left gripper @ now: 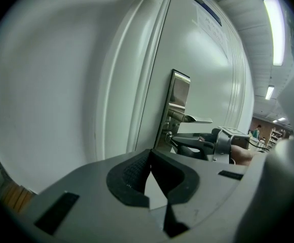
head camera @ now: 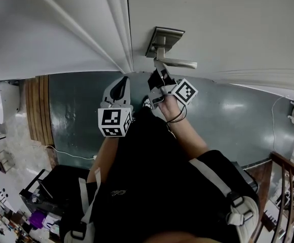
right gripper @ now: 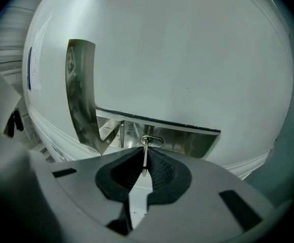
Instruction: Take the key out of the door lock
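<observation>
- While you held the left gripper (left gripper: 149, 153) back from the lock plate (left gripper: 179, 92) and off to its left, its jaws were pressed together with nothing between them.
- Your right gripper (right gripper: 145, 161) was up against the lower part of that plate, pointing level at it, with its jaws clenched on the key (right gripper: 145, 153).
- You had the key edge-on between the pads, its far end seated in the keyhole (right gripper: 152, 141) low on the plate, just below the lever handle (head camera: 180, 63); it was not yet out.
- Behind the plate stood the white door (head camera: 228, 24), and its moulded frame (head camera: 119, 29) ran left of the plate.
</observation>
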Available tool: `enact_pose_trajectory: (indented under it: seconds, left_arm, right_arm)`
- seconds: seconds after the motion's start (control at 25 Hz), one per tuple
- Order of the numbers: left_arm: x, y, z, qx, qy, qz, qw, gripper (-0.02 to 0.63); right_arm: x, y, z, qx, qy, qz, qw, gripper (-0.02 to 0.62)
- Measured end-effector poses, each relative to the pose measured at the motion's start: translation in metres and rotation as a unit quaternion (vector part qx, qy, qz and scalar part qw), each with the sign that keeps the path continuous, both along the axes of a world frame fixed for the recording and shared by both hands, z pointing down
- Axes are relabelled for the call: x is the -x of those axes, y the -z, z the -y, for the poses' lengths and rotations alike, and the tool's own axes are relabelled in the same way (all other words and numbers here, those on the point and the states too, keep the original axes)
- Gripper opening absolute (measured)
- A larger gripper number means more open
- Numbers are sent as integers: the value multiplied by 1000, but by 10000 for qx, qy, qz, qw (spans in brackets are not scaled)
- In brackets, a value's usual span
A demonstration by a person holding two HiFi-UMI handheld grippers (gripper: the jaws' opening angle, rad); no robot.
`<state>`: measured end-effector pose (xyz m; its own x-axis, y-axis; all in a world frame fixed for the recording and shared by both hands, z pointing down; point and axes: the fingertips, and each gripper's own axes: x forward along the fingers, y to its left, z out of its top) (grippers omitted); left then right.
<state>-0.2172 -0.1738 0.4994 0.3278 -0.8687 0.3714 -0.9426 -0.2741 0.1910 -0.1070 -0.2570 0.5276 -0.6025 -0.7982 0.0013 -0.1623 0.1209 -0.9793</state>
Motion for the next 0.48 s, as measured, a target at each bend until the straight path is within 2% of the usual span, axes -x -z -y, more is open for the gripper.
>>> enact_pose_trajectory:
  seconds: [0.48]
  left_arm:
    - [3, 0, 7, 26, 42, -57, 10000, 23]
  right_arm:
    - [0, -1, -8, -28, 108, 12, 9999, 31]
